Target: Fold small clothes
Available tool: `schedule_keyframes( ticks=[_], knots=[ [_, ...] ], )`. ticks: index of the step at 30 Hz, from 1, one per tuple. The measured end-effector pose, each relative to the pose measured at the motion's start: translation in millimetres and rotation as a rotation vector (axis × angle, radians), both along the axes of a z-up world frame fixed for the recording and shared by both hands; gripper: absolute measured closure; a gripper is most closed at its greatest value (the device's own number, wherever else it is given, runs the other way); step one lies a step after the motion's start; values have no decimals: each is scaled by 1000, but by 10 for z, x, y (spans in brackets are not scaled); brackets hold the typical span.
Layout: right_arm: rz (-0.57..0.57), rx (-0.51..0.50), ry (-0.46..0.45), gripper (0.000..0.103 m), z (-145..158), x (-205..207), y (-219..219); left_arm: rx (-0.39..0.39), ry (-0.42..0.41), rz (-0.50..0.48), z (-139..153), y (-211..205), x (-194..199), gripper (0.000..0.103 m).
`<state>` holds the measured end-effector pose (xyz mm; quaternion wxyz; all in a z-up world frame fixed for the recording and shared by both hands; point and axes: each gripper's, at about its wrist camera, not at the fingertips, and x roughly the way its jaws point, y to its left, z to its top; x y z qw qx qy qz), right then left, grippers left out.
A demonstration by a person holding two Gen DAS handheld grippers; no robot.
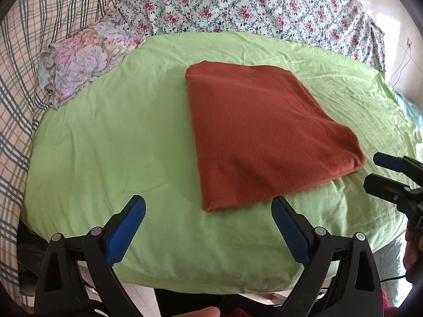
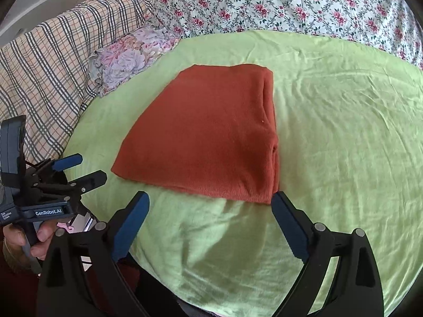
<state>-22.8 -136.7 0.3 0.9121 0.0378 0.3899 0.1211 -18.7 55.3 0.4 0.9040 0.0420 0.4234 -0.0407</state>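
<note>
Rust-red knit garment [image 1: 253, 132] lies folded into one flat, roughly square packet on the lime-green sheet [image 1: 127, 142], its layered edges stacked along the right side in the right wrist view. Nothing rests on it or blocks it. Behind the sheet sit a small floral pillow [image 1: 79, 63], a rose-print cover [image 1: 238, 2] and a plaid blanket [image 1: 29, 52] — one of each. Two grippers hover at the packet's near edge: the left gripper [image 1: 208, 224] and the right gripper [image 2: 208, 222] both stand with jaws spread wide, nothing between them — neither touches the cloth.
</note>
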Motion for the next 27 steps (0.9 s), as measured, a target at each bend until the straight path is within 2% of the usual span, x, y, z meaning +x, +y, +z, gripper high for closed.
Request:
schedule_keyframes(
  ticks=[6,27],
  knots=[
    [22,-14,16,7,8,100,92,62,14,13,15,-77,125,6],
    [18,34,19,5,137,372,18,100,-12,26,129,-227,388,4]
  ],
)
